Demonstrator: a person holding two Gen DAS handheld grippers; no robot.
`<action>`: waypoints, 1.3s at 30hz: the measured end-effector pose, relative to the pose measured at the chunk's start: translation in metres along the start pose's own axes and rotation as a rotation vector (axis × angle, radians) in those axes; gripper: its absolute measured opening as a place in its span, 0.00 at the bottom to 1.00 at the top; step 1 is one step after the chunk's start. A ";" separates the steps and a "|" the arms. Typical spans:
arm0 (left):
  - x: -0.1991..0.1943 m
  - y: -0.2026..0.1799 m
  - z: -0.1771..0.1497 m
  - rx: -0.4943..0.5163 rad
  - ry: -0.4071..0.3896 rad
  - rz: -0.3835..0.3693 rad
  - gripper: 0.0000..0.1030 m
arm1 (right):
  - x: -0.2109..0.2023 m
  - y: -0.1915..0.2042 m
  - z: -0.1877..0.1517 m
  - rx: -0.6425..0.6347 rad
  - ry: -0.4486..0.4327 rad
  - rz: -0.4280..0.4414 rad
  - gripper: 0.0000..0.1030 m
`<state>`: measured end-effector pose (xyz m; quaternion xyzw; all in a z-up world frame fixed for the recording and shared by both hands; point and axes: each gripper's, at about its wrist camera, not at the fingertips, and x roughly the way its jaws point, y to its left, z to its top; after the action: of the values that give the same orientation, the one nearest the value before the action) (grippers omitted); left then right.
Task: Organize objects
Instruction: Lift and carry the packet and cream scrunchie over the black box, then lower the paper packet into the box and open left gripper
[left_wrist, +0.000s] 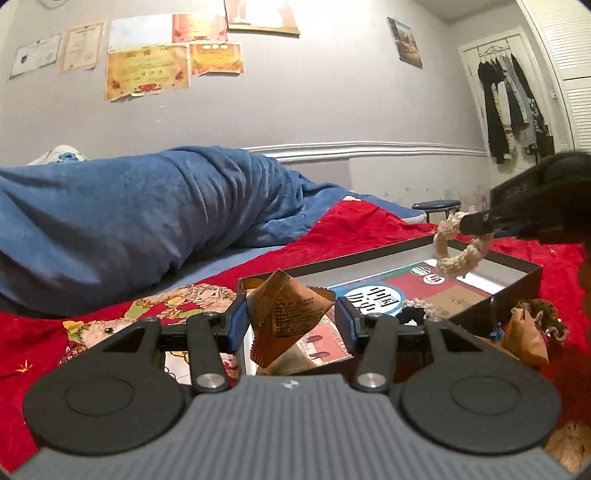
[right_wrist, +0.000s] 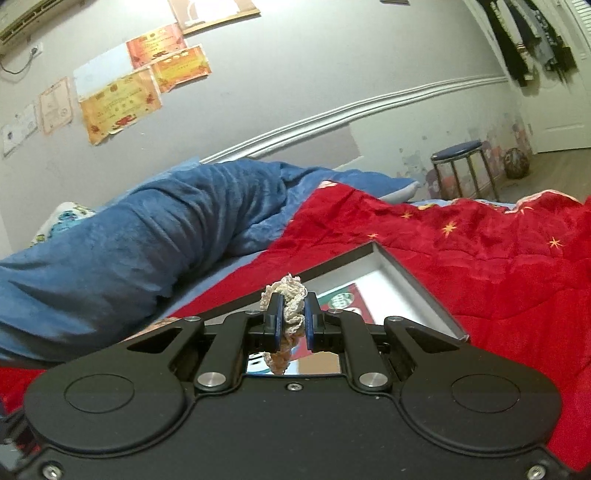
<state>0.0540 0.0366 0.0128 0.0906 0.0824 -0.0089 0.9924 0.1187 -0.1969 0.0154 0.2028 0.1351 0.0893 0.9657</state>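
Bed scene, both grippers above a red quilt (right_wrist: 461, 258) with gold stars and a cartoon print. Left gripper (left_wrist: 291, 319): fingers (left_wrist: 236, 323) part-way apart, pressing on a brown snack packet (left_wrist: 291, 310) with small printed text; packet sits crumpled and tilted between the blue pads, raised over the near corner of the box. Right gripper (right_wrist: 291, 321): fingers (right_wrist: 275, 321) nearly together, pinching a cream crocheted scrunchie (right_wrist: 291, 314); in the left wrist view the same gripper (left_wrist: 476, 223) enters from the right and the scrunchie (left_wrist: 458, 258) hangs as a loop from its tip over the far side of the box. Box (left_wrist: 517, 280): shallow, dark outside, white inside walls, open on top, lying on the quilt; a book or card with a red and teal cover (left_wrist: 388, 299) lies flat in it. Just beside the box on the right, on the quilt: a second brown packet (left_wrist: 524, 332) and a brownish yarn item (left_wrist: 546, 310), partly hidden. Behind: a blue fleece blanket (left_wrist: 147, 214) heaped along the wall, certificates (left_wrist: 147, 70) taped to the grey wall, a blue-topped stool (right_wrist: 461, 166), dark clothes on hangers (left_wrist: 513, 103) at a door.
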 end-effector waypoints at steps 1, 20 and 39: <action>0.000 0.001 0.000 -0.007 0.000 -0.006 0.53 | 0.003 -0.002 -0.002 0.001 -0.003 -0.010 0.12; 0.004 0.009 -0.006 -0.038 0.015 -0.062 0.54 | 0.018 -0.048 -0.038 0.155 -0.063 0.026 0.12; 0.029 -0.005 -0.001 -0.015 0.049 -0.065 0.53 | 0.017 -0.040 -0.045 0.119 -0.076 -0.030 0.09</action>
<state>0.0825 0.0323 0.0058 0.0806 0.1095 -0.0382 0.9900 0.1267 -0.2127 -0.0444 0.2609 0.1066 0.0589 0.9577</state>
